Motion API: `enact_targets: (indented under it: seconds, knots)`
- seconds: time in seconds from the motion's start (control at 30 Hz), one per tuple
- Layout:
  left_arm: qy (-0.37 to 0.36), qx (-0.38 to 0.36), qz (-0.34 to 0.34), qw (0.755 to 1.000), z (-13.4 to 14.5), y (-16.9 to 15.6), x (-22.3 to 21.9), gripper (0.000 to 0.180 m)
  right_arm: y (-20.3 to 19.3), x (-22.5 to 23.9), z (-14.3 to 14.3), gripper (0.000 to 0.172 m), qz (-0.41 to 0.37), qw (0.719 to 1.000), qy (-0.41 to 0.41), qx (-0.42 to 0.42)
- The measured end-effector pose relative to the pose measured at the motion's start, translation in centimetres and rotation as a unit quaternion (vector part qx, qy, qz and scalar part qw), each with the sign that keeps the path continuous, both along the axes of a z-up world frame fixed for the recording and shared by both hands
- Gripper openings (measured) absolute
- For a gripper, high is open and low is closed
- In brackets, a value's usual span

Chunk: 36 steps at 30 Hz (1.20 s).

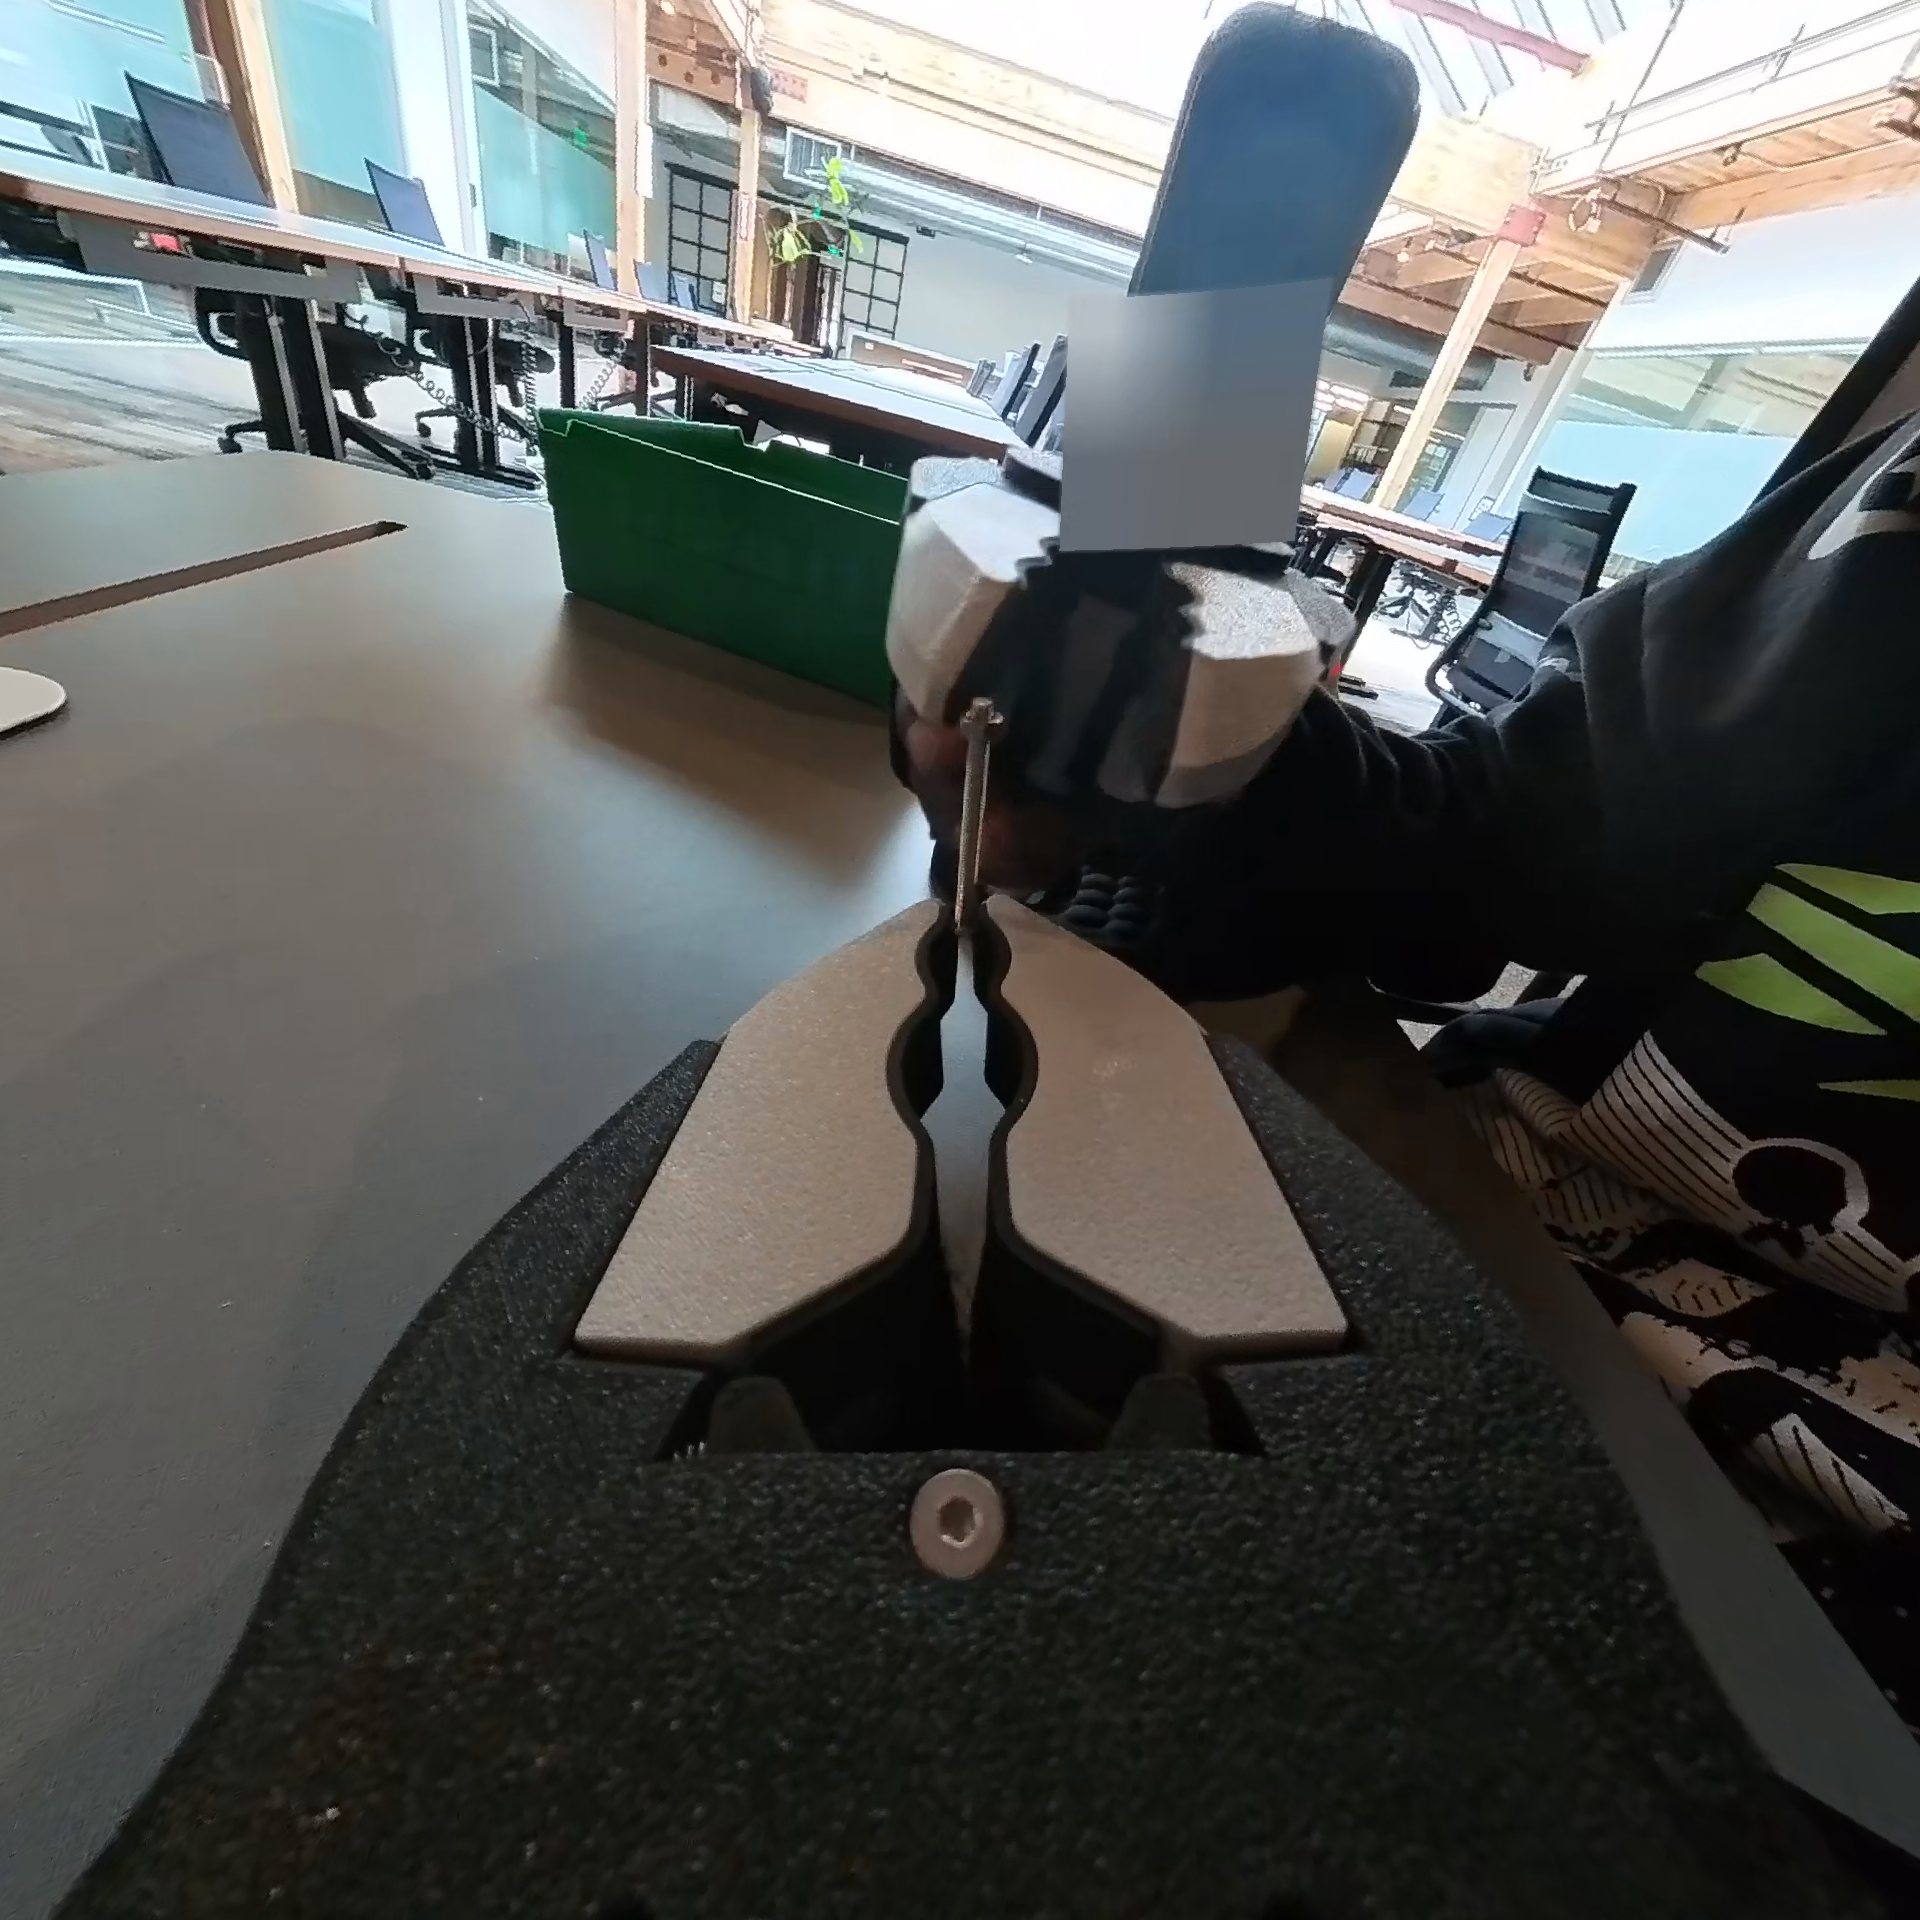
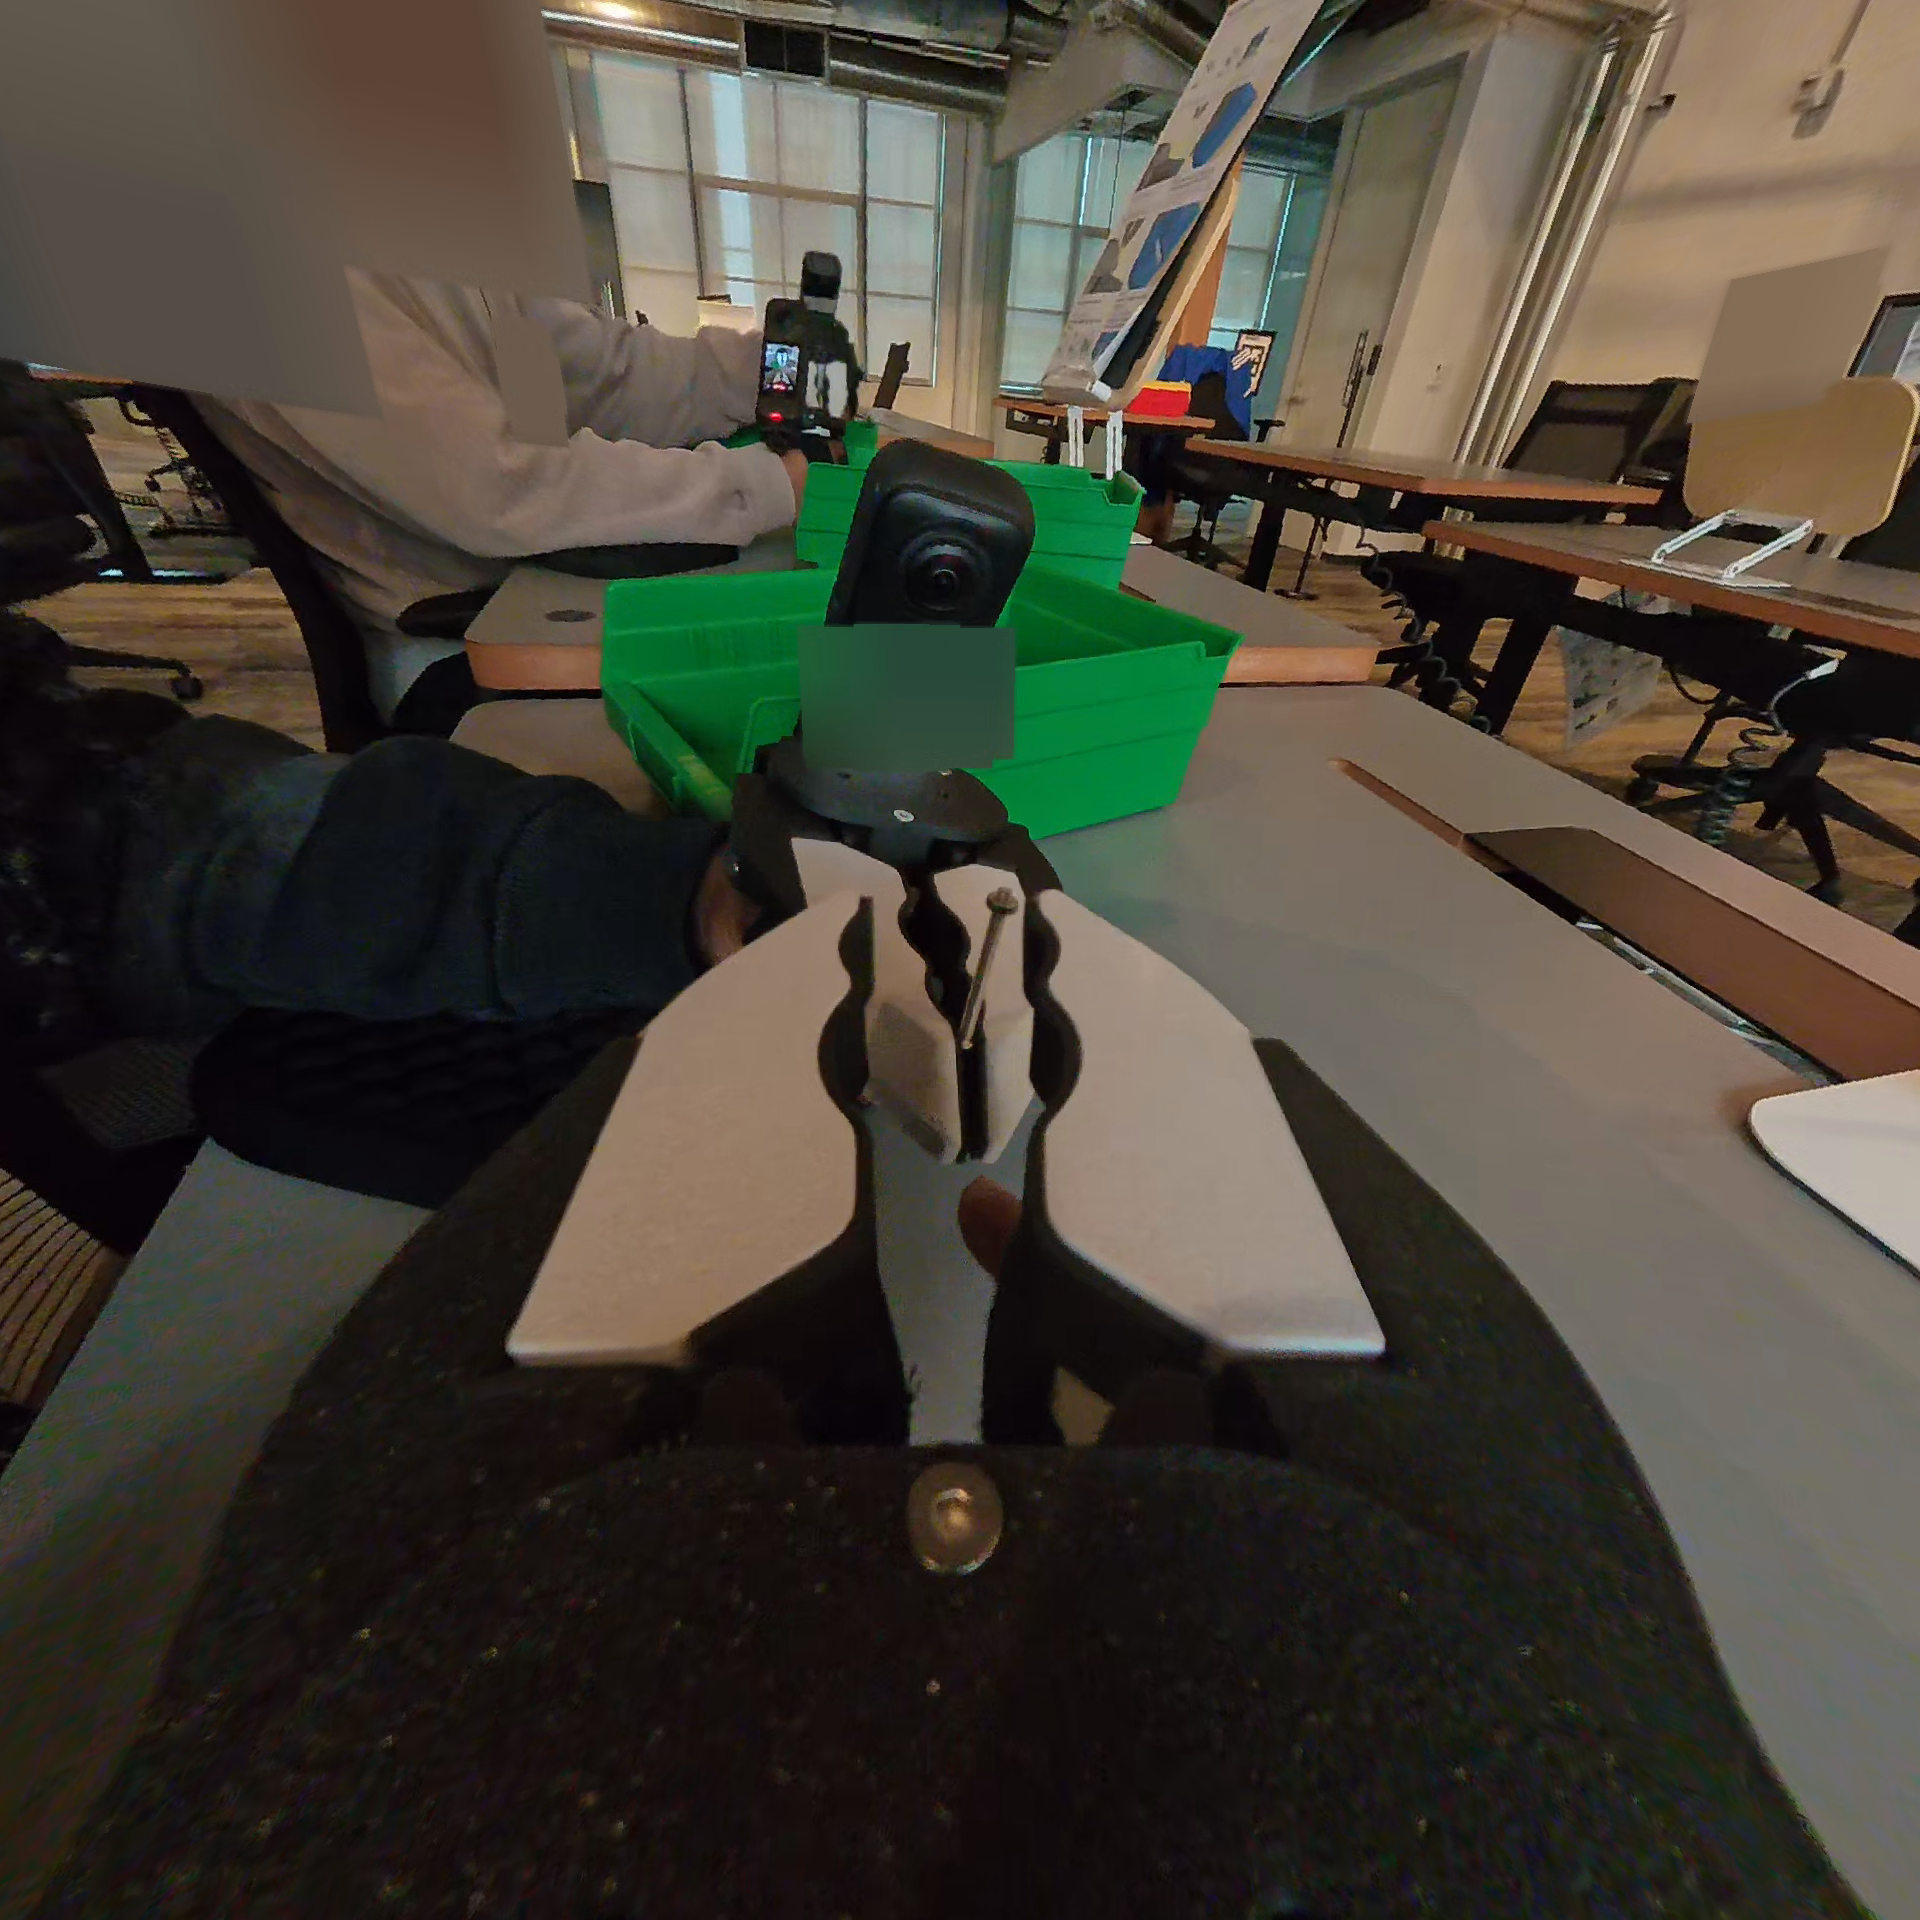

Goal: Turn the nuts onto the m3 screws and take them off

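In the left wrist view my left gripper (image 1: 966,916) is shut on the lower end of a long thin screw (image 1: 975,821). The screw stands up from the fingertips, with a small nut (image 1: 981,717) near its top. My right gripper (image 1: 1101,665) faces it from just behind, jaws apart. In the right wrist view my right gripper (image 2: 951,902) is open. The left gripper (image 2: 971,1044), the screw (image 2: 987,971) and the nut (image 2: 1003,902) stand between its fingers. The nut is close to the right-hand finger (image 2: 1101,997), with a gap showing.
A green bin (image 1: 717,561) stands on the dark table (image 1: 312,831) behind the grippers; it also shows in the right wrist view (image 2: 1122,727). A white flat object (image 2: 1849,1153) lies at the table's side. A person sits at another table with more green bins (image 2: 1039,509). Spacing between my two grippers at the tips: around 5 centimetres.
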<state>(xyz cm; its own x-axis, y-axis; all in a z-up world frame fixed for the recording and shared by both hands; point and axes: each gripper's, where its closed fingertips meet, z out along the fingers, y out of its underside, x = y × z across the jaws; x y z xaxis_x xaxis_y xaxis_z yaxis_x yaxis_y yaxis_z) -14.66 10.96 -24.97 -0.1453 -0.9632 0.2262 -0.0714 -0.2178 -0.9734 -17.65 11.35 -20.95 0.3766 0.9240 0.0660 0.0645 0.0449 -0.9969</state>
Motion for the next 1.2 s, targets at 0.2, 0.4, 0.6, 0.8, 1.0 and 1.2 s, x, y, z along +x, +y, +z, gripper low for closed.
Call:
enact_targets:
  seconds: [0.2,0.4,0.6,0.8,1.0,1.2]
  knots:
    - [-0.001,-0.004,0.007,1.0,0.01,0.26,-0.06,0.002,-0.18,0.11,-0.05,0.018,0.002,1.0,-0.003,0.0]
    - [0.0,-0.004,0.008,1.0,-0.02,0.27,-0.05,0.002,0.1,-0.13,-0.03,0.028,-0.001,1.0,-0.001,0.0]
    - [0.0,-0.005,0.008,1.0,-0.03,0.29,-0.05,0.002,-0.13,0.17,0.24,0.017,0.001,1.0,0.006,0.004]
    - [0.001,-0.005,0.008,1.0,-0.04,0.3,-0.04,0.002,-0.14,-0.32,-0.2,0.029,0.004,1.0,-0.009,0.001]
    - [0.0,-0.007,0.009,1.0,-0.03,0.34,-0.05,0.002,0.08,0.01,0.06,0.027,-0.003,1.0,0.002,0.002]
    - [0.0,-0.007,0.01,1.0,-0.02,0.36,-0.07,0.002,-0.23,-0.3,-0.12,0.024,0.005,1.0,-0.007,0.006]
